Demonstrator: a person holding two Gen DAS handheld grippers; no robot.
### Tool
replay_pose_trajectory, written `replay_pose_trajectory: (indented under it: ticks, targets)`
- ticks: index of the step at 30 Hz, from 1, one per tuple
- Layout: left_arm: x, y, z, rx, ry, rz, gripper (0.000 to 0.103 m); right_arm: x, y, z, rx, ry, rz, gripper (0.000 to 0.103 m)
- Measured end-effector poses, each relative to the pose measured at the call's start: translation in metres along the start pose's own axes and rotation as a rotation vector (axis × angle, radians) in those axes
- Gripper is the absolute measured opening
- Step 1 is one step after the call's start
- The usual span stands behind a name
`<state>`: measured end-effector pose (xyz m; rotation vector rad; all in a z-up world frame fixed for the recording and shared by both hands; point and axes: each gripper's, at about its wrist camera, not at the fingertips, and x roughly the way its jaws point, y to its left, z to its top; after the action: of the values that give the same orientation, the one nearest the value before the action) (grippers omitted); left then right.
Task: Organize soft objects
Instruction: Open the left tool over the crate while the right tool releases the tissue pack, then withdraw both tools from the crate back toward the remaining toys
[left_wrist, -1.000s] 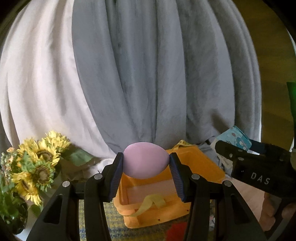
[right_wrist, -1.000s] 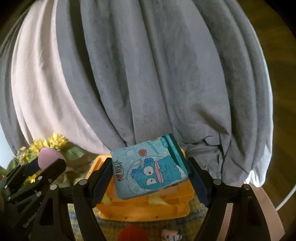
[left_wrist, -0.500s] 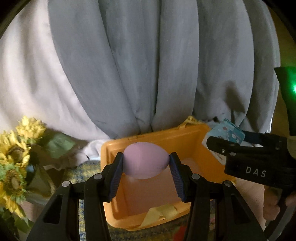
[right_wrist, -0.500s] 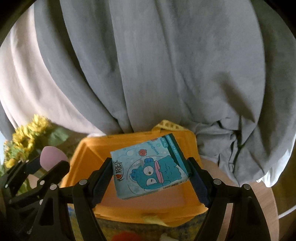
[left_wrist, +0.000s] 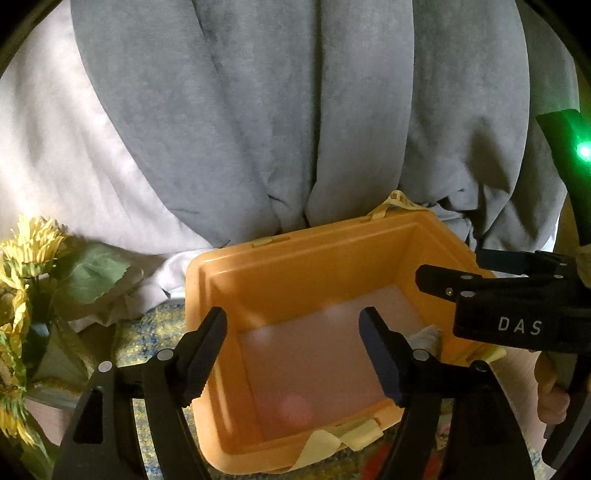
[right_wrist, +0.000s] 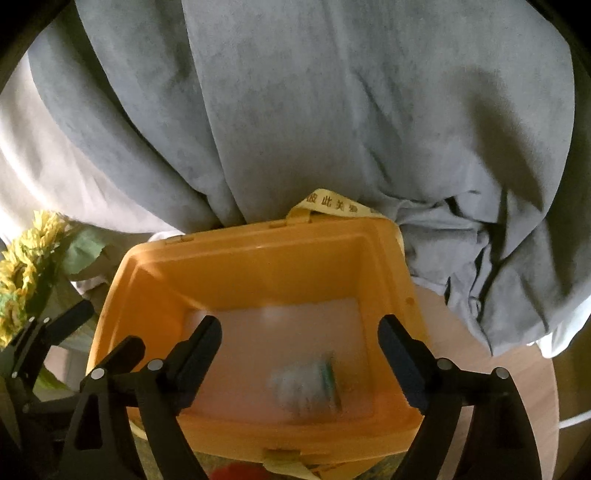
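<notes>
An orange plastic bin (left_wrist: 295, 266) (right_wrist: 258, 258) stands open below both grippers. My left gripper (left_wrist: 293, 354) is open and empty over the bin. A blurred pink egg-shaped sponge (left_wrist: 295, 410) lies on the bin floor below it. My right gripper (right_wrist: 299, 362) is open and empty over the bin; it also shows at the right of the left wrist view (left_wrist: 517, 310). A blurred blue tissue pack (right_wrist: 304, 384) is inside the bin below the right gripper.
Grey and white curtains (left_wrist: 295, 110) hang right behind the bin. Artificial sunflowers (left_wrist: 26, 295) stand at the left. A patterned mat (left_wrist: 147, 332) lies under the bin, with a red object (right_wrist: 236, 470) at its near edge. The round wooden table (right_wrist: 517, 350) shows at the right.
Both grippers moved forward over the bin and opened. The pink sponge and the tissue pack dropped out of the jaws into the bin.
</notes>
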<state>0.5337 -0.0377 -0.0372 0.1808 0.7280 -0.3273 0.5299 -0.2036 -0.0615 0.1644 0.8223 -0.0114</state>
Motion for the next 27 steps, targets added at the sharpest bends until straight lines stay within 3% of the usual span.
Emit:
replay_pose_trajectory:
  ticks: [3, 9, 19, 27]
  targets:
    - [-0.01, 0.002, -0.002, -0.005, -0.018, 0.02, 0.082, -0.007, 0.002, -0.002, -0.016, -0.021, -0.039, 0.088]
    - [-0.046, 0.004, -0.007, -0.023, -0.096, 0.045, 0.088, -0.049, 0.009, -0.01, -0.053, -0.157, -0.112, 0.088]
    - [-0.125, -0.003, -0.025, -0.046, -0.246, 0.042, 0.09, -0.134, 0.016, -0.036, -0.02, -0.376, -0.149, 0.088]
    - [-0.171, -0.017, -0.055, -0.051, -0.308, 0.044, 0.09, -0.174, 0.009, -0.074, 0.017, -0.439, -0.12, 0.088]
